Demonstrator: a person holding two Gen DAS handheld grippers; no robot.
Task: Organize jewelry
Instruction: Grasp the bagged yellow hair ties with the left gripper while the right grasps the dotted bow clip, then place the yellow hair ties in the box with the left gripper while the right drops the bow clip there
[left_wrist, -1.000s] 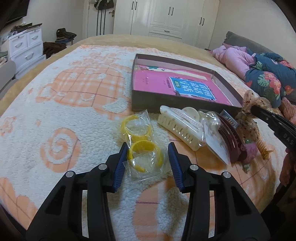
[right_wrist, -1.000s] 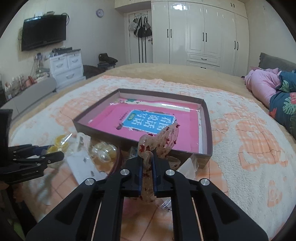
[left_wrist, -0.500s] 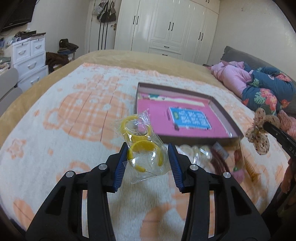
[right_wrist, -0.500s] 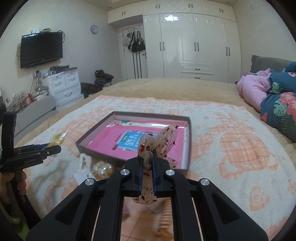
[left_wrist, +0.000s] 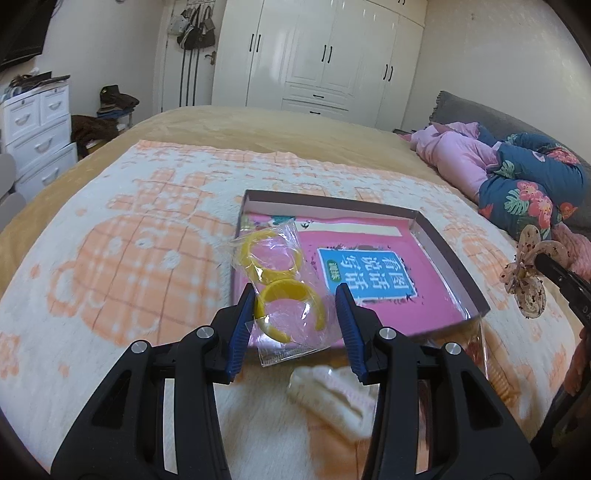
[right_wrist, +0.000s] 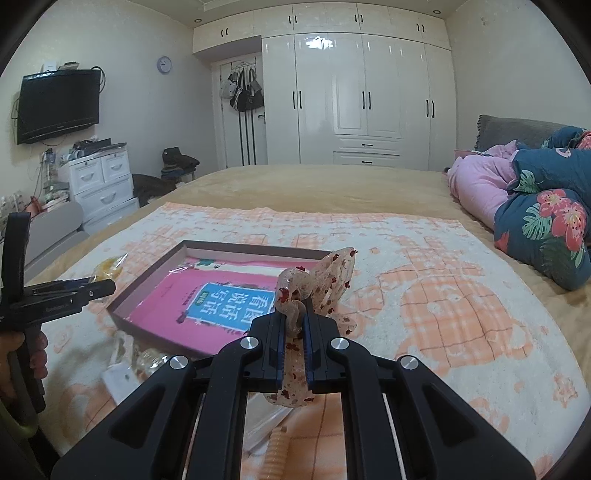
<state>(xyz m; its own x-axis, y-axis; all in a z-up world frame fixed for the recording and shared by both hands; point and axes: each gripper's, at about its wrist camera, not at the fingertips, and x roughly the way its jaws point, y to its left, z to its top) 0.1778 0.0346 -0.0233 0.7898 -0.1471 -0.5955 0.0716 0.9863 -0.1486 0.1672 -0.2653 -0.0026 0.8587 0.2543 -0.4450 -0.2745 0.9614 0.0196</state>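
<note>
My left gripper (left_wrist: 295, 302) is shut on a clear bag of yellow bangles (left_wrist: 284, 295) and holds it in the air over the near left corner of the shallow box (left_wrist: 450, 254) with a pink book inside. My right gripper (right_wrist: 295, 325) is shut on a speckled translucent hair clip (right_wrist: 317, 280), held above the bed in front of the box (right_wrist: 147, 280). The clip (left_wrist: 528, 269) also shows at the right edge of the left wrist view. The left gripper (right_wrist: 99, 288) and its bag (right_wrist: 109, 267) show at the left of the right wrist view.
More packaged accessories lie on the orange-and-white blanket before the box: a cream hair clip (left_wrist: 332, 387), clear bags (right_wrist: 147, 362) and a peach comb (right_wrist: 275, 454). Pink and floral bedding (right_wrist: 535, 206) is piled at the right. A wardrobe (right_wrist: 354, 99) stands behind.
Both grippers have risen from the blanket with their items. The bangle bag has left the bed and now hangs over the box. The hair clip has lifted higher.
</note>
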